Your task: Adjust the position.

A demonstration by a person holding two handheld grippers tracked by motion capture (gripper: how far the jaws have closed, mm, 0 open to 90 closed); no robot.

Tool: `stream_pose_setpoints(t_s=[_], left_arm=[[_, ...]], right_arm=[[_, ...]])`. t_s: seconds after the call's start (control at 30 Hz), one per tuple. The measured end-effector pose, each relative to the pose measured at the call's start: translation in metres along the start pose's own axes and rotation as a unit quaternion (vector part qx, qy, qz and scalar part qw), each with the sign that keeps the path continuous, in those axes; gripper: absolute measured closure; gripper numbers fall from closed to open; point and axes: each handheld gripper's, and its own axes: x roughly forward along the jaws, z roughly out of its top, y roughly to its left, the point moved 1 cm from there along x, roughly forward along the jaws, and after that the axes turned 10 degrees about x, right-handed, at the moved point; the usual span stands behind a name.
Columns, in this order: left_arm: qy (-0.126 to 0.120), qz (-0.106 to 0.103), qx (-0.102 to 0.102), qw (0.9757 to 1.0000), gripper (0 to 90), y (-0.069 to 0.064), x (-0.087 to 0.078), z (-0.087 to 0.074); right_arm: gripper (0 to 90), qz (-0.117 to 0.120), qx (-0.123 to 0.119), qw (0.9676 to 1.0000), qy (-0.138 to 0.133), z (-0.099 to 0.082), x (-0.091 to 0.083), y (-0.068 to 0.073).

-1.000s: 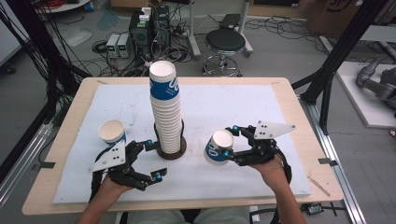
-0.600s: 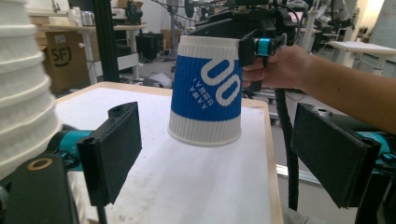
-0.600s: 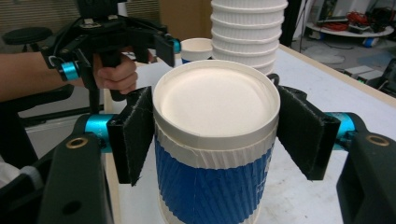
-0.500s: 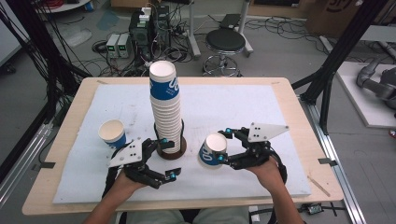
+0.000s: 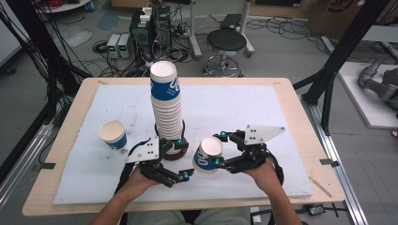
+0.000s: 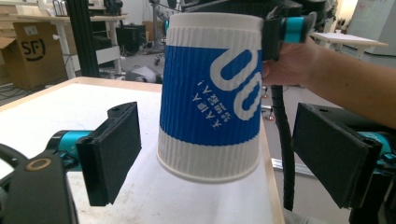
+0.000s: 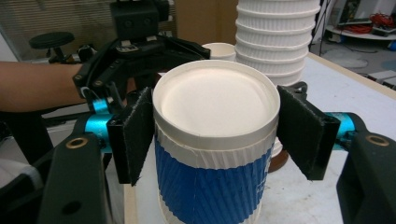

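Going L to R, high view first. Single cup (image 5: pixel 113 134) sits upright on the white mat (image 5: pixel 263 108), well L of everything, blue band w/ white rim, open mouth up. Next the tall cup stack (image 5: pixel 167 110) on a dark round base, top cup has same blue band + white logo.

My L claw (image 5: pixel 184 159) is just in front of the stack base, jaws spread wide, nothing pinched. In the left gripper view the held cup (image 6: pixel 211 88) hangs between my two black pads w/o touching either: gaps on both sides.

That cup: ribbed paper wall, white top and bottom bands, blue middle w/ white loop logo + small white characters, tilted in the high view w/ mouth facing up-left, lifted off the mat, between both hands, just R of the stack.

My R claw (image 5: pixel 218 148) is pinching it, pads pressed on both sides just under the rim (image 7: pixel 212 135).

Hard to read: the characters are too small. Cup bottom cut off in the right gripper view. Stack's top cropped there too.
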Motion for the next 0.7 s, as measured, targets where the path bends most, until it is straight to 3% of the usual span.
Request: stream_pose_setpoints(t_s=[0.23, 0.7], left_arm=[[0.001, -0.007, 0.0, 1.0, 15.8, 0.0, 0.009, -0.004], [-0.003, -0.017, -0.012, 0.9998, 15.1, -0.006, 0.022, -0.012]], right_arm=[[31.6, 0.008, 0.001, 1.0, -0.004, 0.0, 0.004, 0.001], [31.6, 0.046, 0.027, 0.9983, -0.026, -0.002, 0.008, 0.0]])
